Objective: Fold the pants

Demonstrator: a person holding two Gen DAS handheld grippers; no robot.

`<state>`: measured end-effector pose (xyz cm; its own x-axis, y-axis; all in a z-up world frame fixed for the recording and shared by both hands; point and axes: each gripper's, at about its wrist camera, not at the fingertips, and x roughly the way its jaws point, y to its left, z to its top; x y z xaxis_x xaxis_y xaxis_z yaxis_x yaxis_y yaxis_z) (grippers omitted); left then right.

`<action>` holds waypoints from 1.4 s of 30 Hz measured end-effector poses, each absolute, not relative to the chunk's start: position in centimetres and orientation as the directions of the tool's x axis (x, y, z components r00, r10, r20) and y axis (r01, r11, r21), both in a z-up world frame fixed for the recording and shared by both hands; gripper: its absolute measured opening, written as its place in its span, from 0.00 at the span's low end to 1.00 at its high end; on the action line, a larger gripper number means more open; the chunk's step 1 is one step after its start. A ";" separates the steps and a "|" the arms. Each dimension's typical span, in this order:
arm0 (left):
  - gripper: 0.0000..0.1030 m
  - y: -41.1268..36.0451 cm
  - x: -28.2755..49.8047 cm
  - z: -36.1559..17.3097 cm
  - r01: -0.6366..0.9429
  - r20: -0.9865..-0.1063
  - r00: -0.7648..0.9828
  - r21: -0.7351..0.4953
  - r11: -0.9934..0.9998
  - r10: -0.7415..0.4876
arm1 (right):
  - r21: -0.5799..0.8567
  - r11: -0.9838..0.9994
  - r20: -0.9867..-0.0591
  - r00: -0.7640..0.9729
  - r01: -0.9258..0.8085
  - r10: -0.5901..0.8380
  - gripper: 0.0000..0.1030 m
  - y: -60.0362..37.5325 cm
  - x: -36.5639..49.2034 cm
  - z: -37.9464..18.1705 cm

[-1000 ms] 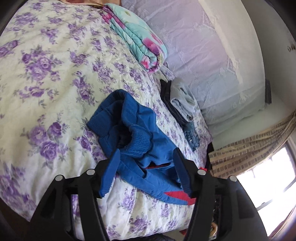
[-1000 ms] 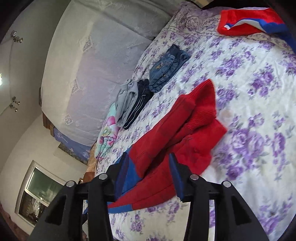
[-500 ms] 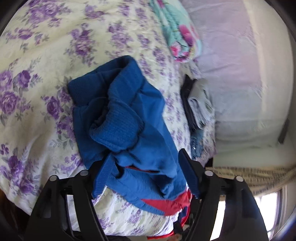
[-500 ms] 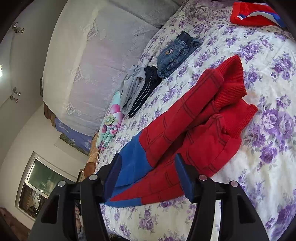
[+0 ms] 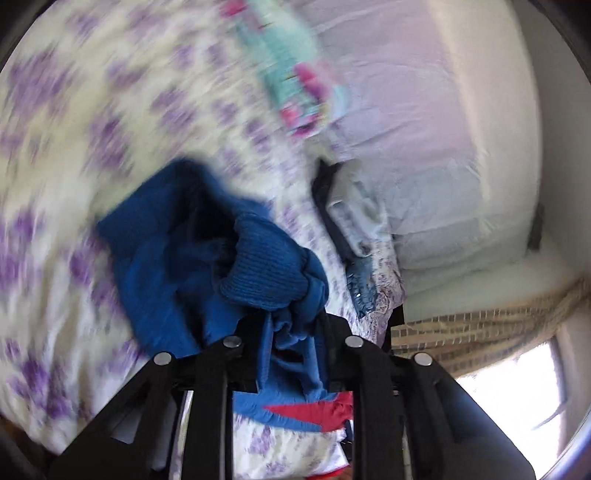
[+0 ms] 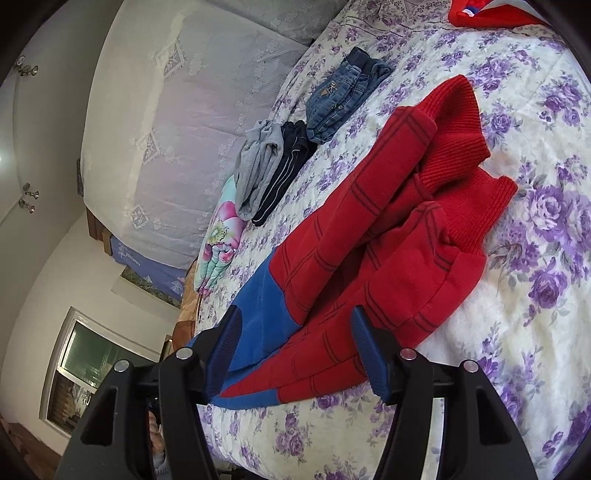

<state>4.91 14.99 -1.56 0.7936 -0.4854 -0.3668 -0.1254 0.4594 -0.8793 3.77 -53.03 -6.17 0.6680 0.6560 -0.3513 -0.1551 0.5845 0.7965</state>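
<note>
The pants, blue at the waist (image 5: 258, 266) and red on the legs (image 6: 388, 229), lie crumpled on the purple-flowered bedspread (image 6: 535, 184). In the left wrist view my left gripper (image 5: 291, 325) is closing its jaws, and a bunched fold of blue waist fabric is pinched between the pads. That view is blurred by motion. In the right wrist view my right gripper (image 6: 295, 325) stands open low over the near edge of the bed. The blue-and-red leg fabric lies between its blue fingertips (image 6: 231, 332), and they do not press on it.
Folded grey and dark garments (image 6: 277, 162) and folded jeans (image 6: 343, 96) lie in a row near the lace-covered headboard (image 6: 166, 110). A folded floral blanket (image 6: 218, 243) lies beyond them. Another red and blue garment (image 6: 491, 11) lies at the far edge.
The left jaws went from wide apart to closed on the blue waist fabric, which is now bunched and raised. The right gripper opened wider and the red legs now spread out before it.
</note>
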 end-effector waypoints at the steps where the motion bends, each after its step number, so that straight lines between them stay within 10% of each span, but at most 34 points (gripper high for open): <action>1: 0.18 14.8 5.0 -0.1 -0.053 -0.329 0.815 -0.861 0.505 -0.476 | 0.797 0.585 -0.349 0.676 -0.151 0.650 0.60 -53.2 3.7 -6.1; 4: 0.18 15.0 5.2 1.4 0.096 -0.275 0.827 -0.791 0.604 -0.491 | 0.807 0.573 -0.326 0.702 -0.142 0.633 0.60 -54.2 3.2 -5.8; 10: 0.16 17.5 5.3 -9.8 -0.197 -0.440 0.739 -0.866 0.460 -0.510 | 0.824 0.566 -0.366 0.728 -0.037 0.580 0.61 -56.2 3.2 -6.6; 20: 0.15 17.6 4.7 -10.8 -0.155 -0.405 0.744 -0.878 0.454 -0.531 | 0.839 0.542 -0.405 0.719 0.046 0.565 0.61 -56.2 7.3 -5.7; 25: 0.16 17.9 5.1 -11.2 -0.151 -0.396 0.737 -0.886 0.438 -0.548 | 0.848 0.529 -0.391 0.709 0.030 0.587 0.15 -56.1 9.6 -6.3; 35: 0.16 18.4 5.1 -11.3 -0.152 -0.375 0.729 -0.905 0.398 -0.573 | 0.747 0.590 -0.200 0.744 -0.306 0.638 0.06 -52.6 8.0 4.0; 42: 0.16 18.7 5.4 -11.4 -0.136 -0.364 0.712 -0.910 0.391 -0.601 | 0.805 0.590 -0.456 0.699 0.062 0.550 0.06 -58.5 5.5 -8.2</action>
<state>5.38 18.70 -11.41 0.7119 -0.6006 -0.3639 -0.1357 0.3907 -0.9104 5.54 -58.49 -8.16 0.6994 0.5502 -0.4562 0.0615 0.5896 0.8054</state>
